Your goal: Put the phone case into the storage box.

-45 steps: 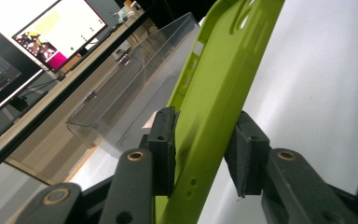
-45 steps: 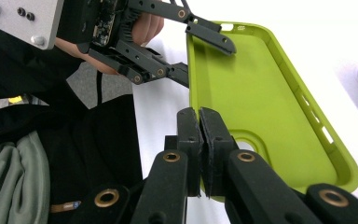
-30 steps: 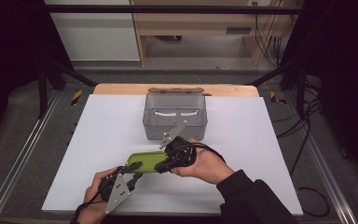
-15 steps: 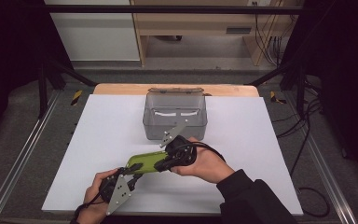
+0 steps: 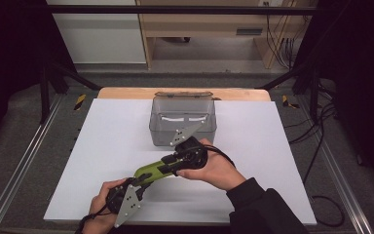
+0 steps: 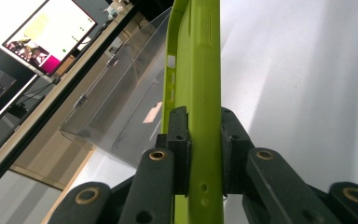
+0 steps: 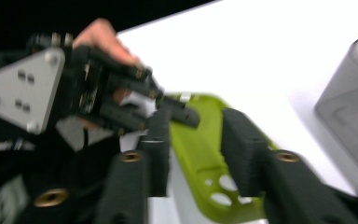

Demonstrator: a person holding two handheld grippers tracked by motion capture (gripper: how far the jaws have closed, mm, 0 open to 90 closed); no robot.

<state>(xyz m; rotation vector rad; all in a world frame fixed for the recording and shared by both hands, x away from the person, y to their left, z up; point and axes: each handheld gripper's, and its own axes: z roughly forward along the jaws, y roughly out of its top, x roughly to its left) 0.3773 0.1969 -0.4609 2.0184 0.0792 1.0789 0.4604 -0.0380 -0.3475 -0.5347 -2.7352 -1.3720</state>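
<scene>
Table [image 5: 102, 146], white-topped, carries a clear plastic bin [image 5: 182, 122] at its far centre. Near edge: a lime-green phone case [image 5: 152, 170] sits above the surface between both grippers, well short of the bin. Left gripper [image 6: 204, 154] clamps the case edgewise, pads pressing both faces. Right gripper [image 7: 196, 149] straddles the opposite end; its jaws have just been opening, the case lies between them, and the pads stand clear of it.
</scene>
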